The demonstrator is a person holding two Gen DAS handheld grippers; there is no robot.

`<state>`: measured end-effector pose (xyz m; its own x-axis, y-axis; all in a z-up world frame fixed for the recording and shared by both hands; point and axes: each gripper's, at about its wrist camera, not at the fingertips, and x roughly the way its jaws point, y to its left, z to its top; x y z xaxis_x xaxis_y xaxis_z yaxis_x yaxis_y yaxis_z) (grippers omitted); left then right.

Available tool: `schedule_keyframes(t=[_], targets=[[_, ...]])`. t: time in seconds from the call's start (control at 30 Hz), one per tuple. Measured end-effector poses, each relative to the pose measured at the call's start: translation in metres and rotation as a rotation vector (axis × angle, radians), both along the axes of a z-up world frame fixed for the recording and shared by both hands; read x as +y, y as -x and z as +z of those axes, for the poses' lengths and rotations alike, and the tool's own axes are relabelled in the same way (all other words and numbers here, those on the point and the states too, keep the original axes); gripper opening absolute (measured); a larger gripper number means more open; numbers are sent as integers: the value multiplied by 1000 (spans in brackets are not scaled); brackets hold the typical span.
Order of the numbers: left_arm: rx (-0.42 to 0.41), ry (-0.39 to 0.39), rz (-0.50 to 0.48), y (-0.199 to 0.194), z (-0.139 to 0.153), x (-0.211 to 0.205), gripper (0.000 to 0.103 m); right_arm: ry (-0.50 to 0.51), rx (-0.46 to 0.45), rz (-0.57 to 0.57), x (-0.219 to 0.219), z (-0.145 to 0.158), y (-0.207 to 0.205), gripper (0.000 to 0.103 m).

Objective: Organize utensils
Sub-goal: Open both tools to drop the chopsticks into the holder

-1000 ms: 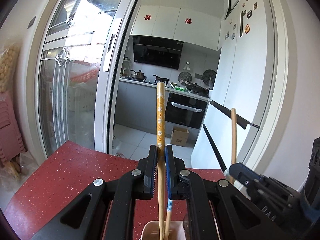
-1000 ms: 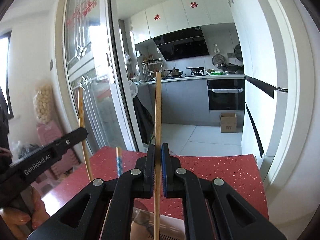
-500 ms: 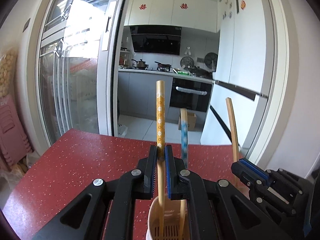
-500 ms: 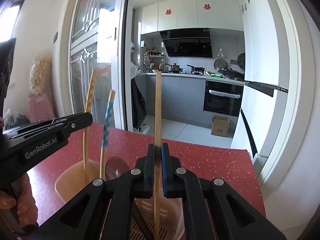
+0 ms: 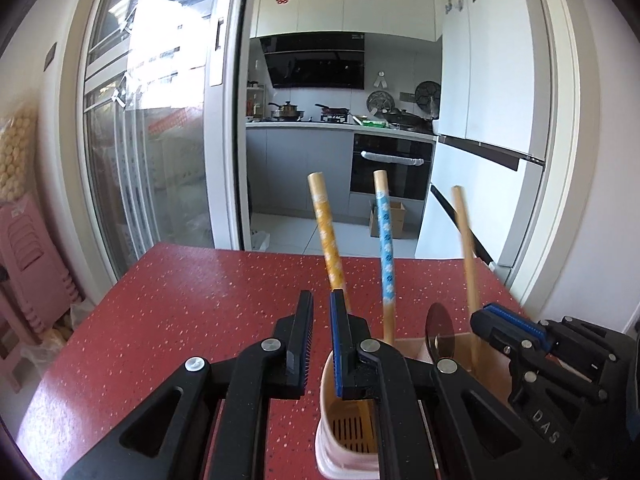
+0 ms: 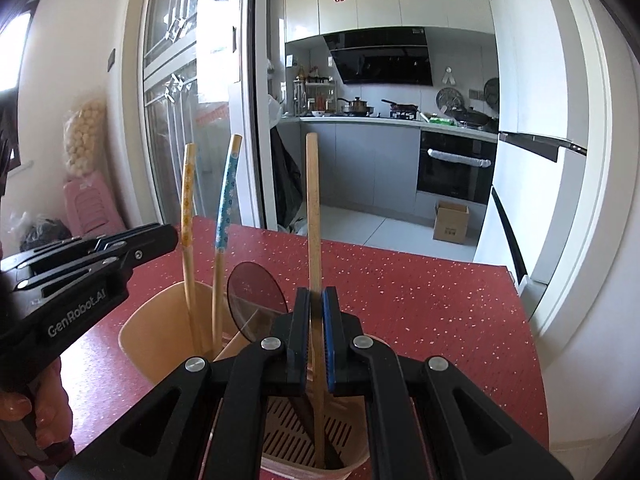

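Observation:
A beige utensil holder (image 5: 332,408) (image 6: 156,328) stands on the red table (image 5: 180,300). An orange patterned chopstick (image 5: 326,236) (image 6: 187,216) and a blue patterned chopstick (image 5: 385,248) (image 6: 225,208) lean in it, free of any grip. My left gripper (image 5: 321,300) is open just above the holder; it also shows in the right wrist view (image 6: 160,236). My right gripper (image 6: 316,294) is shut on a plain wooden chopstick (image 6: 314,248) (image 5: 466,248) whose lower end stands in the holder's slotted compartment; the gripper also shows in the left wrist view (image 5: 484,316). A dark round spoon bowl (image 6: 256,300) sticks up in the holder.
The table's far edge faces a kitchen doorway with a glass sliding door (image 5: 160,140) on the left and a white fridge (image 5: 492,140) on the right. Pink stools (image 5: 28,264) stand left of the table. A cardboard box (image 6: 452,222) sits on the kitchen floor.
My left gripper has opened and let go of the orange chopstick, which now leans in the holder. Both grippers have come down lower over the holder. The right stays shut on the wooden chopstick.

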<state>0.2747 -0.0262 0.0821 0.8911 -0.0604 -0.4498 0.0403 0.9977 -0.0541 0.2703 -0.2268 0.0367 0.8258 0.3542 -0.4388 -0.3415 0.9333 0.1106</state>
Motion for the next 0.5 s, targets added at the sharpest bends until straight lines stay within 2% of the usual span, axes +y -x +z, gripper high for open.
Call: schedule_keyframes(t=[0.07,0.1,0.13,0.5], targets=[[6,2,8,5,1,3,38,-10,15,6,-2,3,1,18],[7,1,9,8,2,4,38,-18,21,7,-3,4,2,28],[8,-1,10,10,3,6,38,-31,26,6,-5,6,4,33],[29,0,27,62,10,26,38,-139,108,-18,-29,15,44,43]])
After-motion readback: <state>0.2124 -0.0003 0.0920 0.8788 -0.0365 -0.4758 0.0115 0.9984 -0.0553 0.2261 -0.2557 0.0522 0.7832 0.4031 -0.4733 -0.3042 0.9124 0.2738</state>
